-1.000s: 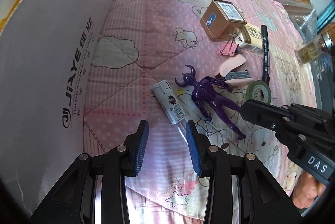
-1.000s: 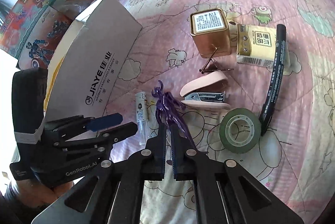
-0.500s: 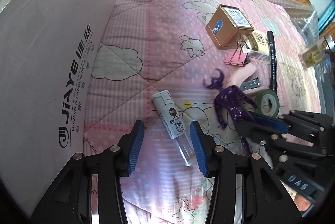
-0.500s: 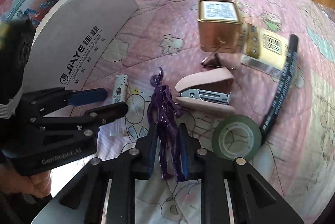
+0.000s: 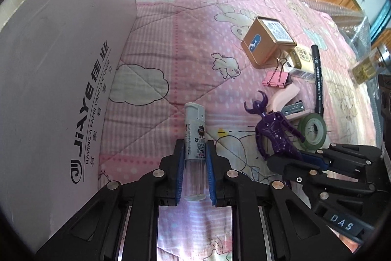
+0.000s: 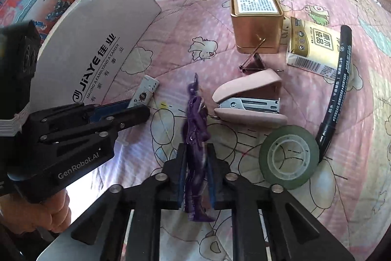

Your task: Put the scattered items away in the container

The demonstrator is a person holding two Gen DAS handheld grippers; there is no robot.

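- Holding two things at once: my left gripper [image 5: 194, 170] has its jaws clamped on the lighter [image 5: 194, 139], pads pressing both flanks of the clear lower body, white cap pointing away from me.
- My right gripper [image 6: 196, 175] is closed on the purple figure [image 6: 195, 129], gripping it round the legs; the horned head sticks out ahead of the fingers and the feet hang just behind them.
- Both pieces sit low over the quilt [image 5: 190, 46]; I cannot tell whether either is clear of the fabric yet.
- The box [image 5: 56, 80], my container, stands just to the left of the lighter, its white printed wall rising beside my left gripper. Its opening is out of view from both cameras.
- By my reading, the step in hand is the pickup of these two; neither is in the box yet.
- Next move, as I judge it: lift both straight up, carry them left over the box wall, and let go only once each is above the opening. The left goes first, being nearer; the right must cross behind it without the arms clashing.
- The figure's limbs are thin and splayed, so it may swing or snag on the wall edge; I would give it extra height.
- Still scattered on the quilt: tin [image 6: 256, 21], stapler [image 6: 249, 102], tape [image 6: 289, 157], marker [image 6: 338, 85], binder clip [image 5: 276, 80] and a tissue pack [image 6: 315, 48].
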